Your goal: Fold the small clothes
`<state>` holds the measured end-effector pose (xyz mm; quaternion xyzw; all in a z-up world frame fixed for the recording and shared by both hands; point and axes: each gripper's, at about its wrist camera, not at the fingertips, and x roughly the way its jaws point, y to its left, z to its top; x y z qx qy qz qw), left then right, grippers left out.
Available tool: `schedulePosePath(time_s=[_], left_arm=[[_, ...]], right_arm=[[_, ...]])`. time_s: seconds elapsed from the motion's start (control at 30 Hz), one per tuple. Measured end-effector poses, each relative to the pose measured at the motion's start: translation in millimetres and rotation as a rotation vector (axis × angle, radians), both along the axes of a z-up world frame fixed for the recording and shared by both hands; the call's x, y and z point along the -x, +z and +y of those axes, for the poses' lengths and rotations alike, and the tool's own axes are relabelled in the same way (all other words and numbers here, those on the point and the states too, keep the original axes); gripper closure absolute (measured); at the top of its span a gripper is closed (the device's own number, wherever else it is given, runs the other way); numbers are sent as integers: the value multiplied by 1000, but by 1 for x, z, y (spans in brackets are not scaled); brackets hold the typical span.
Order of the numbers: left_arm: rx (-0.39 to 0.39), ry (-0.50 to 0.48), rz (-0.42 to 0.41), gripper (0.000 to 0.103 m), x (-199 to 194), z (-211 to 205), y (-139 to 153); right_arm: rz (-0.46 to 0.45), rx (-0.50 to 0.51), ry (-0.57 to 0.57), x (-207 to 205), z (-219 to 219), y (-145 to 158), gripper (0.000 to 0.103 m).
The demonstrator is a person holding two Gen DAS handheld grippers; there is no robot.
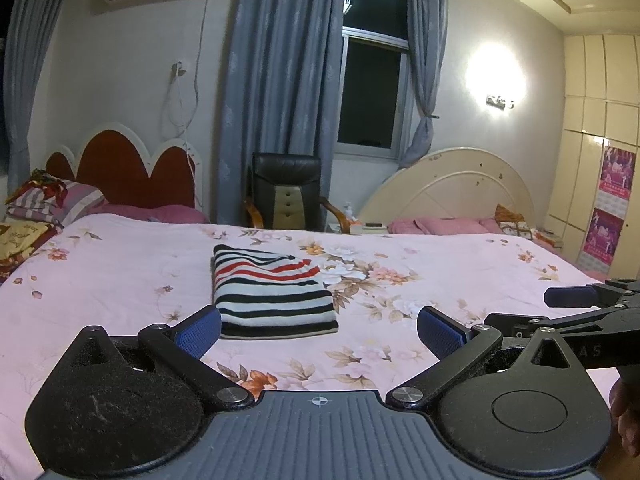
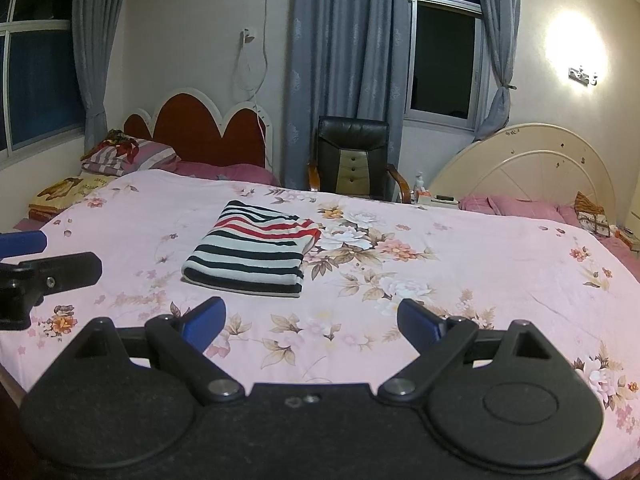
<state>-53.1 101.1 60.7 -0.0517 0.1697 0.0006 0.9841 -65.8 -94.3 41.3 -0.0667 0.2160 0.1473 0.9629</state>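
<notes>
A: Starting at the left, what's there?

B: In the left wrist view, a stack of striped pillows sits at the far left against a red scalloped headboard. The pink floral bedspread runs across the whole frame.

A: And the left gripper?

B: The left gripper hovers low over the near part of the bedspread, its 2 blue-padded fingers spread wide with nothing between them.

A: Where's the garment?

B: The folded striped sweater lies flat on the bedspread just ahead of that gripper, nearer its left finger. It is a neat rectangle, black and white stripes with red ones toward the far end. I think the bump at the far edge is a collar, but the fold makes that hard to confirm.

A: Further right?

B: A black leather chair stands behind the bed between blue-grey curtains, then a cream arched headboard. The right gripper is also held wide and empty, above the bedspread, with the sweater ahead and to its left.

A: Do they touch?

B: No, each gripper is beside the other, apart, neither touching the sweater.
</notes>
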Motion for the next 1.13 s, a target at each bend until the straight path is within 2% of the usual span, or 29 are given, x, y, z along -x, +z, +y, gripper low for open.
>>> schedulePosePath(time_s=[0.73,0.9,1.13], left_arm=[[-8,-4,-13,0,-2,4,-1],[-41,-3,-24,0,-2,3,0],[-45,2,-36,0,2,7,3]], right_arm=[[3,12,2,-4,-2,1,10],[2,13,5,-3,-1,1,10],[1,13,18,-5,0,2,10]])
